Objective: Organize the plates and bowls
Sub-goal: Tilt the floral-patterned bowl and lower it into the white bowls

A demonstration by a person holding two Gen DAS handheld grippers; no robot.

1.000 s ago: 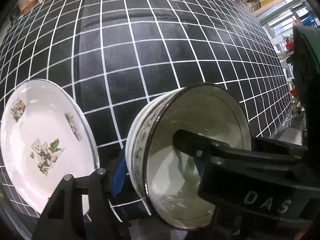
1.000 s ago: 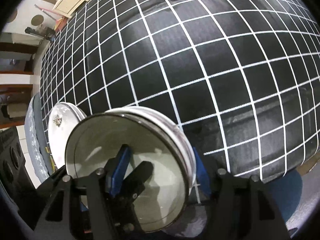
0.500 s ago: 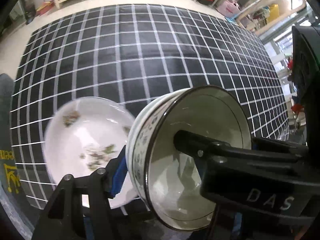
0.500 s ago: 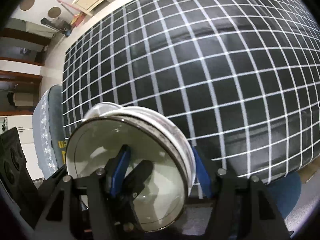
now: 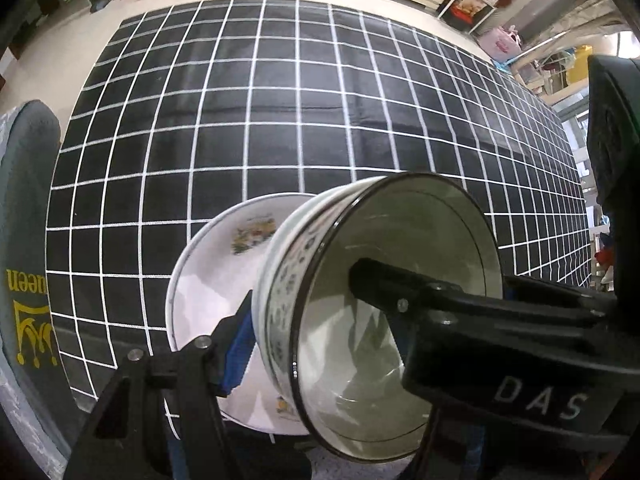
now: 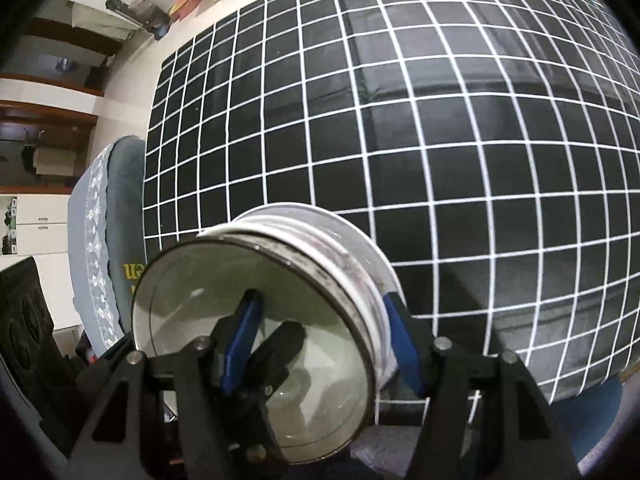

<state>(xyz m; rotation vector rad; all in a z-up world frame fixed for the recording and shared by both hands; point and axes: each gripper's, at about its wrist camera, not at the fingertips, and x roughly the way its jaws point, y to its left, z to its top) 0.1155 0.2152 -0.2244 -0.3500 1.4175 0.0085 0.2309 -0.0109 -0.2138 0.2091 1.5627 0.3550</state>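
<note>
While both grippers pinch its wall, the bowl (image 5: pixel 384 304) hangs above the plate (image 5: pixel 216 276).

Black left gripper (image 5: pixel 304 316), blue pads (image 5: pixel 240 354), silver screws, "DAS" lettering

The left claw (image 5: pixel 304 320) is clamped on the wall of a bowl (image 5: pixel 384 292), its blue-padded finger outside and its black finger inside, holding the bowl on its side in the air. The right claw (image 6: pixel 320 344) grips the same bowl (image 6: pixel 256 320) likewise, one blue pad inside, the other outside
</note>
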